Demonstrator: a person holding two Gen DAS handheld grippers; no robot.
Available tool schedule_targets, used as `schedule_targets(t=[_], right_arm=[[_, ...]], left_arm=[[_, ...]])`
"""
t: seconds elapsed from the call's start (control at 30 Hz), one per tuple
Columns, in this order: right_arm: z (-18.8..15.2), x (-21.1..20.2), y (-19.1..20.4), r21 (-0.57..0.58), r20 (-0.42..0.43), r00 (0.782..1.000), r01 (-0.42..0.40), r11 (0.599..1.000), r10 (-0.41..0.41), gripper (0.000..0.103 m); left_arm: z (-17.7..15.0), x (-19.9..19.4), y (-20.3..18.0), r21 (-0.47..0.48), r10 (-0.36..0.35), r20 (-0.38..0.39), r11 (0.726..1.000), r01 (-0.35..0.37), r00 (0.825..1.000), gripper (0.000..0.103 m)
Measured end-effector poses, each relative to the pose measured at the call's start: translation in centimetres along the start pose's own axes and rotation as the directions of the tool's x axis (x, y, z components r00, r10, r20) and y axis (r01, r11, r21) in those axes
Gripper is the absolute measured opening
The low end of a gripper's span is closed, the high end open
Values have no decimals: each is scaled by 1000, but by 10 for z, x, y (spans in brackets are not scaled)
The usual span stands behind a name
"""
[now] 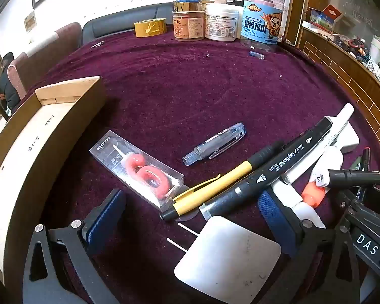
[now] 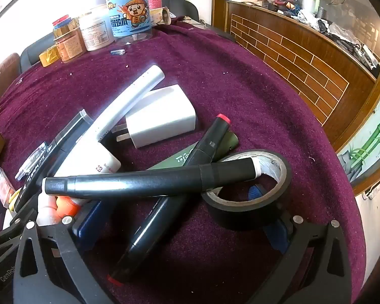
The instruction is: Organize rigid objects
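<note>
In the left wrist view my left gripper (image 1: 190, 217) stands open low over the purple cloth. The tip of a yellow and black pen (image 1: 210, 192) and the end of a black art marker (image 1: 286, 162) lie between its fingers, untouched. A boxed red candle (image 1: 136, 169) and a clear pen barrel (image 1: 215, 144) lie just ahead. My right gripper (image 2: 182, 228) is open over a pile: a black marker (image 2: 149, 179) resting across a black tape roll (image 2: 248, 185), a red-capped marker (image 2: 207, 144), a white charger (image 2: 162, 116) and a white tube (image 2: 129, 101).
An open cardboard box (image 1: 38, 136) stands at the left. A white card (image 1: 228, 255) lies under the left gripper. Jars (image 1: 261, 17) and a yellow tape roll (image 1: 150, 26) line the far table edge. A wooden counter (image 2: 304, 58) runs along the right.
</note>
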State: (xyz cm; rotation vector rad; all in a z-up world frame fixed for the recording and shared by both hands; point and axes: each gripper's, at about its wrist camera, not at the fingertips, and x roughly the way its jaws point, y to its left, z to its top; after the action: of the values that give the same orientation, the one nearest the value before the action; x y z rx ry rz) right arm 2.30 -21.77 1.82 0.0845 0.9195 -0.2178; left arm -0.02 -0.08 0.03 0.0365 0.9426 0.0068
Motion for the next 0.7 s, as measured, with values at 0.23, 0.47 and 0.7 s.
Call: schedule_targets(t=[0.23, 0.47, 0.7], right_arm=[[0, 0, 0, 2, -5, 1000, -3, 1000, 3, 103], [0, 0, 0, 2, -5, 1000, -3, 1000, 3, 103], [0, 0, -1, 3, -5, 1000, -4, 1000, 4, 103]], left_arm=[[0, 0, -3, -7, -10, -5, 1000, 10, 1000, 102], [0, 0, 0, -13, -17, -6, 1000, 17, 1000, 102], [0, 0, 0, -13, -18, -6, 1000, 18, 1000, 102]])
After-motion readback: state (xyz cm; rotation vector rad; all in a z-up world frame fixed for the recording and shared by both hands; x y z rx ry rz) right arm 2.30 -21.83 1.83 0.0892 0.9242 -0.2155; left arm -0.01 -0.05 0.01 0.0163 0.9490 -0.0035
